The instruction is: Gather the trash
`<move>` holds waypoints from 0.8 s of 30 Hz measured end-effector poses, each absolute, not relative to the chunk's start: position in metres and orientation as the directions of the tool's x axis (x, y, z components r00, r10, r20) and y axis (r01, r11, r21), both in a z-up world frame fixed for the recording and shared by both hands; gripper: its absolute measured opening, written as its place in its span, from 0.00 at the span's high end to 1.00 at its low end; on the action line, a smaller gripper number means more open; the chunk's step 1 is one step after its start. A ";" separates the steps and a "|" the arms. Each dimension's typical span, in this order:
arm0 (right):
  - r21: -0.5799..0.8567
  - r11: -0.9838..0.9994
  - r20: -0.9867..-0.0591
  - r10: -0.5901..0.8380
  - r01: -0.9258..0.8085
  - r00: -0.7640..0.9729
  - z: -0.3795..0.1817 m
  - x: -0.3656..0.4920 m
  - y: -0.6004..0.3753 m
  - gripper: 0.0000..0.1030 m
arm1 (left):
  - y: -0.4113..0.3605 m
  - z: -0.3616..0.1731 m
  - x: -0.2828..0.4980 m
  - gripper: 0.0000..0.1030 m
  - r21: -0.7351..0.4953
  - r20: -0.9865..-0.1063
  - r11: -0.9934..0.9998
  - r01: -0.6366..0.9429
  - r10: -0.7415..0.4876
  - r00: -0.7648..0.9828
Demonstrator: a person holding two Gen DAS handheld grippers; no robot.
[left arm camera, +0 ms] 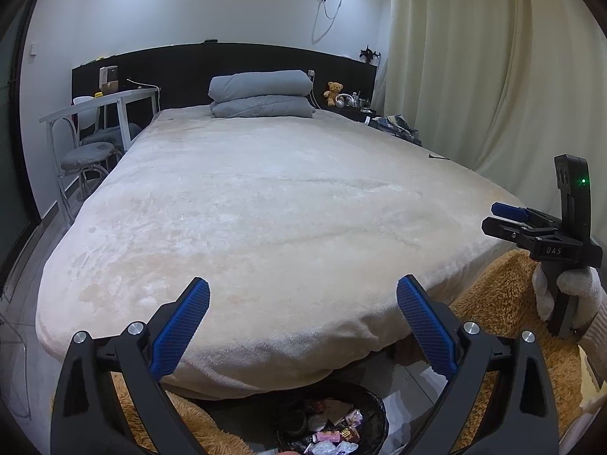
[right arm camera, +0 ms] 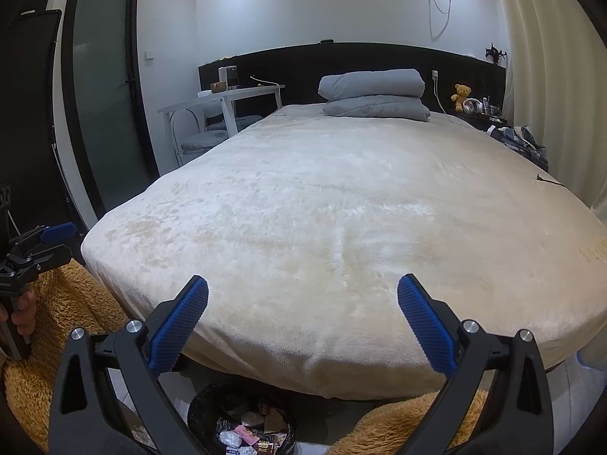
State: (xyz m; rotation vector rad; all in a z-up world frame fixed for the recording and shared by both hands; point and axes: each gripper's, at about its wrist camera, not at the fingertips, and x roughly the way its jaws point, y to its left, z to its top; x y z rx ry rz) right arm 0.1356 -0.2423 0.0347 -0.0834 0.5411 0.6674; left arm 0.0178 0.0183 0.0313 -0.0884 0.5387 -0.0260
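A black trash bin (left arm camera: pixel 334 417) holding several wrappers and paper scraps stands on the floor at the foot of the bed, low in both views; it also shows in the right wrist view (right arm camera: pixel 242 422). My left gripper (left arm camera: pixel 303 299) is open and empty, held above the bin and facing the bed. My right gripper (right arm camera: pixel 302 297) is open and empty too, at the same height. Each gripper shows in the other's view, the right one (left arm camera: pixel 504 220) at the far right and the left one (right arm camera: pixel 49 240) at the far left.
A wide bed (left arm camera: pixel 265 204) with a cream plush cover fills the middle, with a folded grey duvet (left arm camera: pixel 261 94) at the headboard. A brown shaggy rug (left arm camera: pixel 504 295) lies around the bin. A white desk with chairs (left arm camera: pixel 98 113) stands left, curtains (left arm camera: pixel 493 68) right.
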 end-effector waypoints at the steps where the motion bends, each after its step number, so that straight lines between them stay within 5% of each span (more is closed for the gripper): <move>1: 0.097 0.788 -0.503 0.566 -0.608 0.653 0.035 0.136 -0.242 0.04 | 0.018 0.031 0.018 0.06 -0.089 -0.513 0.996 0.001 -0.047 0.857; 24: 0.104 0.787 -0.503 0.569 -0.608 0.651 0.034 0.138 -0.238 0.04 | 0.018 0.030 0.018 0.06 -0.085 -0.517 0.996 -0.007 -0.038 0.855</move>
